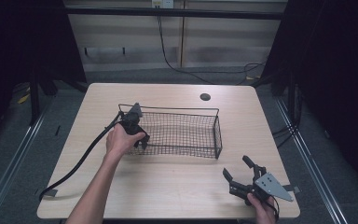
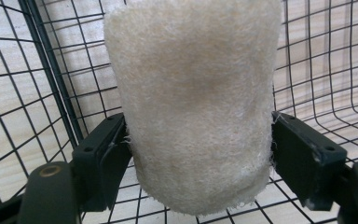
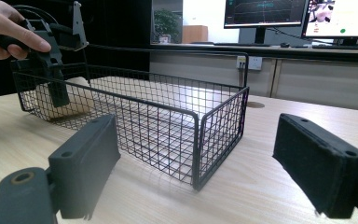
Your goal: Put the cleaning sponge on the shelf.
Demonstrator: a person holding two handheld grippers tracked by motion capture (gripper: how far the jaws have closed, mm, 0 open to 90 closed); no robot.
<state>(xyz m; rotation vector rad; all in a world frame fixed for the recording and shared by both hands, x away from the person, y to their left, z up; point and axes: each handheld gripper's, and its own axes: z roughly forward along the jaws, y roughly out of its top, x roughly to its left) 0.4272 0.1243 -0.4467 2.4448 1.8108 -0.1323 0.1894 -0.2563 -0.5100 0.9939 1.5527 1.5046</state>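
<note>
Pale wood forms the counter, and a black wire basket is set at the frame's centre. At the basket's left end, the left tool is clamped on a cream fibrous roll. At lower right, the right tool is held with jaws apart.

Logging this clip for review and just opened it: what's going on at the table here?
A person is working a handheld gripper in each hand at a wooden table. The left gripper is down inside the black wire basket, at its left end, its fingers closed on a cream, fuzzy cylindrical roll. Whether the roll is touching the basket floor cannot be told. The right gripper rests near the table's front right corner, outside the basket, open and holding nothing.
</note>
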